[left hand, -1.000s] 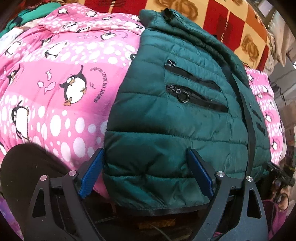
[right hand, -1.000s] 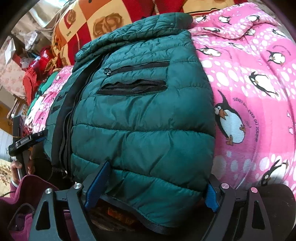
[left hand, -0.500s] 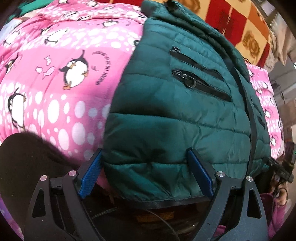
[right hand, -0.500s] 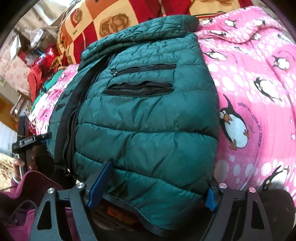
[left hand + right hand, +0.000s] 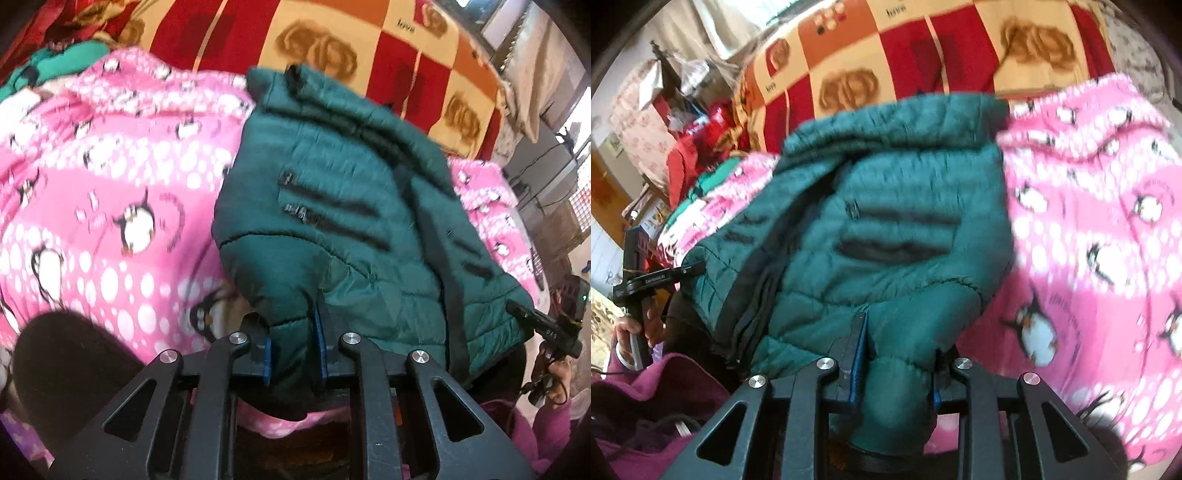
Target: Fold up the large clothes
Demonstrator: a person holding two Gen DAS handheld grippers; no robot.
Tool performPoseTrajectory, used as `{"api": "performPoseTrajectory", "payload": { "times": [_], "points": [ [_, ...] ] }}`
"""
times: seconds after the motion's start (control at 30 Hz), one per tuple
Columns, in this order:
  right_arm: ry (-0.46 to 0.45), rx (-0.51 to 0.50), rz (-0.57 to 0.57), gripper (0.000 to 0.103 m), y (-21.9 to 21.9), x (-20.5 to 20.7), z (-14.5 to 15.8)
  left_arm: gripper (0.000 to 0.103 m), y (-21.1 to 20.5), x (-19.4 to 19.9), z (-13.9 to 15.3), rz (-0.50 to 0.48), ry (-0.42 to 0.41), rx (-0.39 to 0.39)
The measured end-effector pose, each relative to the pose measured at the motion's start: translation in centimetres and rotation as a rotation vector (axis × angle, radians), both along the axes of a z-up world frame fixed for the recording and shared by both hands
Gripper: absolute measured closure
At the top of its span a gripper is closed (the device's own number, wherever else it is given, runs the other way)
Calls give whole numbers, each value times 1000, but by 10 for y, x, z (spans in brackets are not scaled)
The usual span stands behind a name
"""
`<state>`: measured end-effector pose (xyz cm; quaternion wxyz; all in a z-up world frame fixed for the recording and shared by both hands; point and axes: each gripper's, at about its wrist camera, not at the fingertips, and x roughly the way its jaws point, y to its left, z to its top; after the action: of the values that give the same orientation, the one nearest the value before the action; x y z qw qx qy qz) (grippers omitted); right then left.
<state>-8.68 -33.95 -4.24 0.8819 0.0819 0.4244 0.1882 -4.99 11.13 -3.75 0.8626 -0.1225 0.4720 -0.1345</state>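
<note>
A dark green quilted puffer jacket with black zip pockets lies on a pink penguin blanket. My left gripper is shut on the jacket's near hem, lifted off the bed. In the right wrist view the same jacket fills the middle, and my right gripper is shut on a bunched part of its near hem. The hem's lining shows below both grips. Each view shows the other gripper at its edge: the right gripper in the left wrist view and the left gripper in the right wrist view.
A red, orange and cream checked blanket lies behind the jacket. The pink blanket extends to the right. A dark round shape sits at the near left. Red clutter and furniture stand at the far left.
Both grippers were open around the jacket's hem and have closed on it. The hem has been lifted and both views have tilted up, showing more of the checked blanket.
</note>
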Motion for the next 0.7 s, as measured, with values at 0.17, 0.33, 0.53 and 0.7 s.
{"api": "performPoseTrajectory", "payload": {
  "times": [0.17,0.33,0.53,0.7],
  "points": [
    [-74,19,-15,78,-3,11,23,87,1,6,27,16,-67,-28],
    [-124,33,-43,78,-5,30,40,87,2,16,50,28,-117,-71],
    [-156,45,-84,78,-11,56,52,87,-7,40,71,53,-184,-58],
    [-180,35,-109,78,-16,74,62,87,-12,65,79,88,-209,-43]
  ]
}}
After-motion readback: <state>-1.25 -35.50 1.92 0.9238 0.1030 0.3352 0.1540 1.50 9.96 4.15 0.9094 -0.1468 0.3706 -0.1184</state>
